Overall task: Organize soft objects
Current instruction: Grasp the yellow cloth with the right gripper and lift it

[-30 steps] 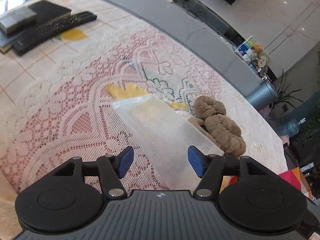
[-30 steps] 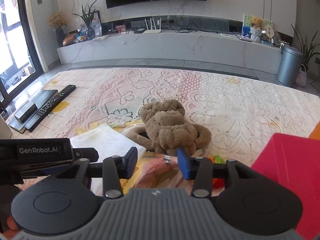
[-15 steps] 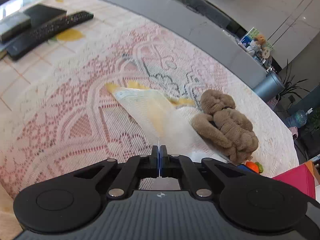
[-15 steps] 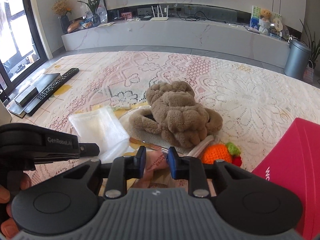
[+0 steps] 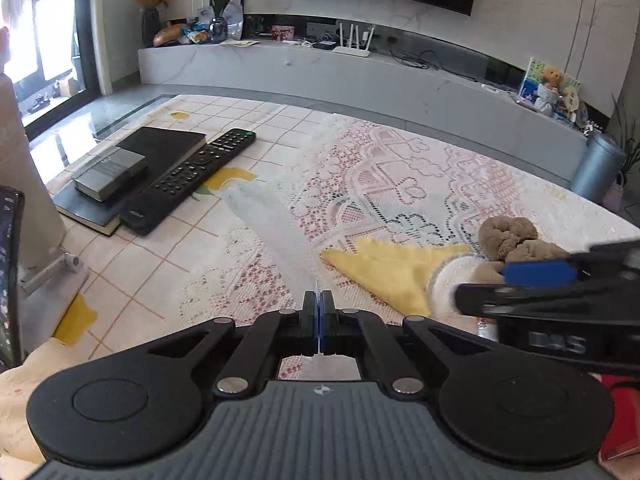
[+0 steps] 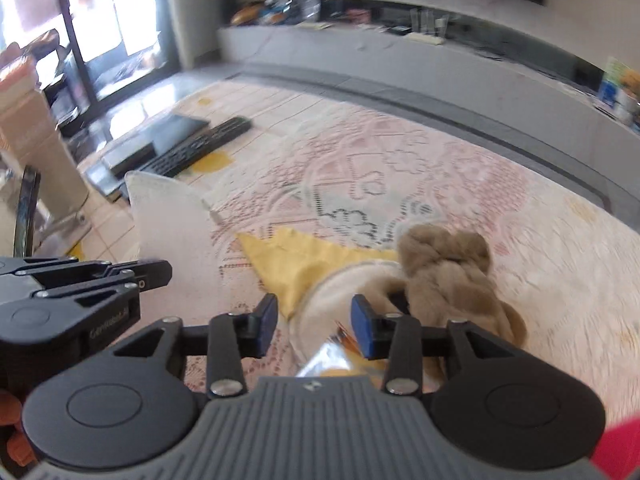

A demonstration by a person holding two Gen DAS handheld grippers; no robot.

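My left gripper (image 5: 319, 300) is shut on a white cloth (image 5: 276, 236), which stretches taut away from its tips. In the right wrist view the same cloth (image 6: 168, 216) hangs lifted over the lace table cover, above the left gripper (image 6: 154, 274). The jaws of my right gripper (image 6: 314, 326) are opening. They stand over a cream round pad (image 6: 340, 300) and a clear wrapper (image 6: 328, 356), and the pads press on nothing. A yellow cloth (image 6: 304, 264) lies flat beside a brown plush toy (image 6: 448, 272). The yellow cloth (image 5: 392, 268) and the plush toy (image 5: 512, 236) also show in the left wrist view.
A black remote (image 5: 192, 176), a black book (image 5: 160, 144) and a grey box (image 5: 112, 172) lie at the table's far left. A phone on a stand (image 5: 8, 280) is at the left edge. A red box (image 6: 616, 448) sits at the near right.
My left gripper closed on the white cloth and lifted it off the yellow cloth, toward the left. My right gripper narrowed, then widened. Both views swung left.
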